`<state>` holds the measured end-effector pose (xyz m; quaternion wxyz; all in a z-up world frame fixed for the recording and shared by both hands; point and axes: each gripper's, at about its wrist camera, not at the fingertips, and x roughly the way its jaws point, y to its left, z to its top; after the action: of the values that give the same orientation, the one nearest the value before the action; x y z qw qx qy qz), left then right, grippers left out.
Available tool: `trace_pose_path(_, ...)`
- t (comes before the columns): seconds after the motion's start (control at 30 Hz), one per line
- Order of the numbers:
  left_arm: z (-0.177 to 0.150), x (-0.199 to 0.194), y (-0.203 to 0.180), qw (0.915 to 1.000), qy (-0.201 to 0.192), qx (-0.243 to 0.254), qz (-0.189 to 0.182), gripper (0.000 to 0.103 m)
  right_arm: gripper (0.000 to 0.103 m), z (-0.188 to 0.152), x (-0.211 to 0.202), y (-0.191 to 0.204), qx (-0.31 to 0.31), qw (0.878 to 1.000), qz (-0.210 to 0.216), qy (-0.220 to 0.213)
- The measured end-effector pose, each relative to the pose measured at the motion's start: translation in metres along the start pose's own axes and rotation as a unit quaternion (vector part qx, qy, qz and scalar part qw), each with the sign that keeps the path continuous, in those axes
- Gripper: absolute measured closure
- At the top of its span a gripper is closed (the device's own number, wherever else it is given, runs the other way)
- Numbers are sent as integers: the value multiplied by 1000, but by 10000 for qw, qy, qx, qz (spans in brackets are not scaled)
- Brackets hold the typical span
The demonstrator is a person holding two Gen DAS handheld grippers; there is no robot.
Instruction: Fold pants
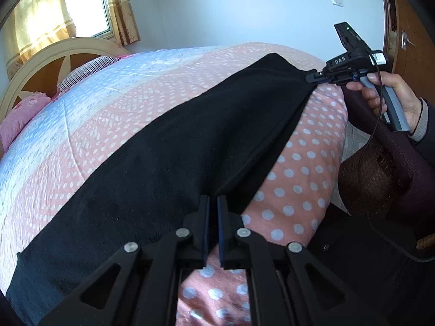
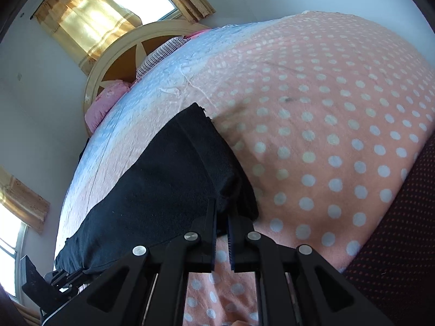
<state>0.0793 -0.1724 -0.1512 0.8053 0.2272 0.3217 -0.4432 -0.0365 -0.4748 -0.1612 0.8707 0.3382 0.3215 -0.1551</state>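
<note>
Black pants point(image 1: 168, 152) lie stretched across a bed with a pink polka-dot cover point(image 1: 304, 163). My left gripper point(image 1: 213, 203) is shut on the near edge of the pants. My right gripper point(image 1: 312, 78), seen in the left wrist view held by a hand, is shut on the far corner of the same edge. In the right wrist view, the right gripper point(image 2: 222, 212) pinches a bunched fold of the pants point(image 2: 163, 179), and the left gripper point(image 2: 65, 275) shows at the lower left at the other end of the cloth.
The bed has a cream and brown headboard point(image 1: 40, 62) with pink pillows point(image 1: 21, 116) and a striped pillow point(image 1: 87, 70). Curtained windows point(image 1: 81, 2) are behind it. A door point(image 1: 407, 35) stands at right. The person's dark clothing point(image 1: 394, 184) is at the bed's right edge.
</note>
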Motion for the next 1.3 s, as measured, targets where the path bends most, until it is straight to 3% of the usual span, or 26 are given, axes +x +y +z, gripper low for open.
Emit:
trace_pose_path(0.1,-2,-17,0,9998,-177,51,6,93,57,4,-20,3,-114,9957,-827,-392)
trace_pose_path(0.2,-3,-35,5,9991,-422,-3,60,89,56,4,-37,17,-304,9913,-1046,-732)
trace_pose_path(0.27,-2,-39,11,9985,-521,-98,168,81,56,-1,-41,42,-668,9910,-828,-810)
trace_pose_path(0.33,0,-33,17,9976,-554,-232,338,61,56,-10,-38,74,-1180,9890,-511,-731)
trace_pose_path(0.37,2,-29,17,9975,-532,-285,369,58,56,-18,-36,93,-1527,9857,-324,-633)
trace_pose_path(0.43,4,-25,14,9978,-515,-281,293,58,56,-42,-28,133,-2381,9706,2,-359)
trace_pose_path(0.5,4,-26,5,9981,-558,-126,216,54,56,-69,-20,166,-3168,9479,291,-126)
trace_pose_path(0.53,4,-26,-1,9981,-568,6,228,46,56,-80,-16,175,-3447,9382,325,-34)
trace_pose_path(0.6,4,-22,-11,9976,-530,284,349,41,56,-103,-6,188,-4023,9154,121,82)
trace_pose_path(0.67,3,-12,-16,9976,-352,452,383,41,56,-116,5,191,-4402,8974,-250,186)
trace_pose_path(0.7,2,-8,-15,9974,-315,478,428,41,56,-118,8,191,-4457,8942,-366,195)
trace_pose_path(0.83,5,4,-6,9988,-169,248,395,41,56,-112,18,182,-4407,8964,-421,227)
trace_pose_path(1.07,11,10,5,9995,-71,-30,292,54,57,-124,26,185,-4718,8798,-574,93)
trace_pose_path(1.3,13,15,4,9998,2,-8,198,83,95,-111,31,185,-4530,8903,-457,52)
